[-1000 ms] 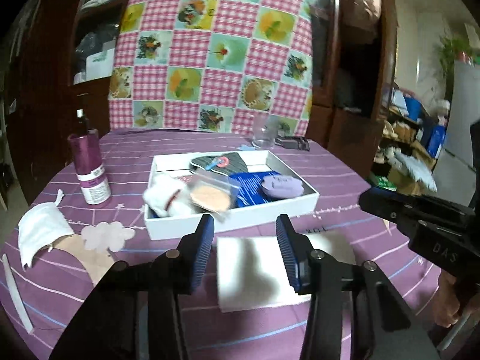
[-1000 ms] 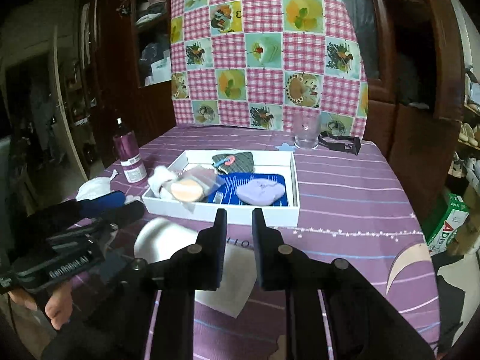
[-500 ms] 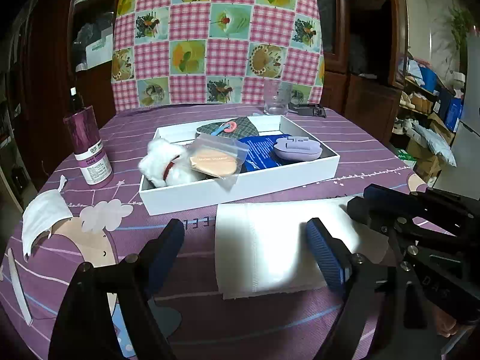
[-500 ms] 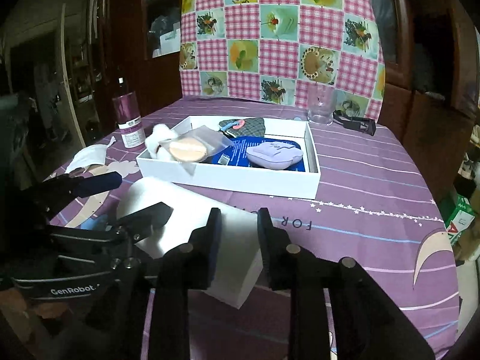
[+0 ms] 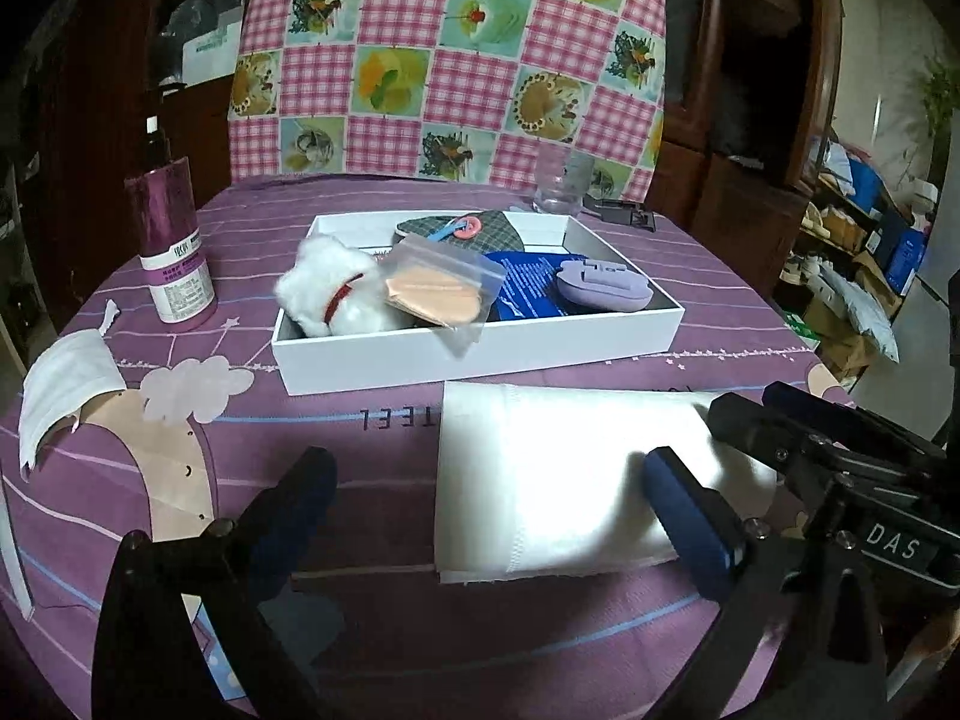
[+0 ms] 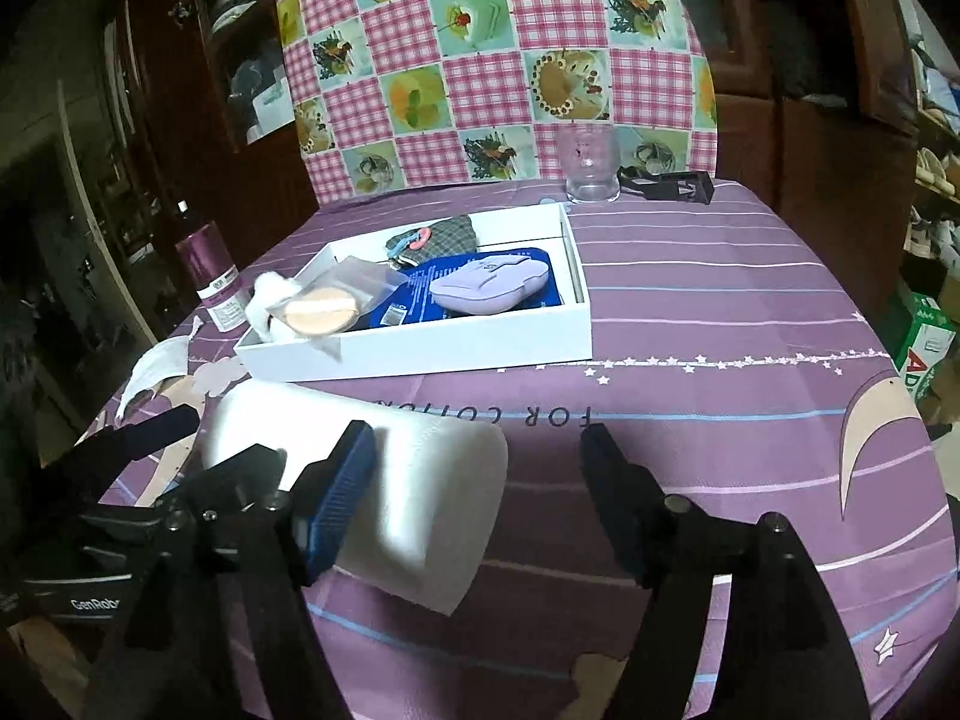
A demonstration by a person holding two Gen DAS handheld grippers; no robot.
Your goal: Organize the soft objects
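At six o'clock from the white tray [image 5: 480,354], a folded white cloth [image 5: 558,474] lies flat on the purple tablecloth [image 6: 720,360]. Left gripper [image 5: 489,492] and right gripper [image 6: 477,468] are both opening over it, pads gripping nothing.

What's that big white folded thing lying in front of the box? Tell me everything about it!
The white folded cloth looks soft and thin, like a towel or tissue, with a stitched line near one edge. It lies flat on the purple tablecloth, just in front of the white box but apart from it. Both open grippers hover at it, and no finger is squeezing it.
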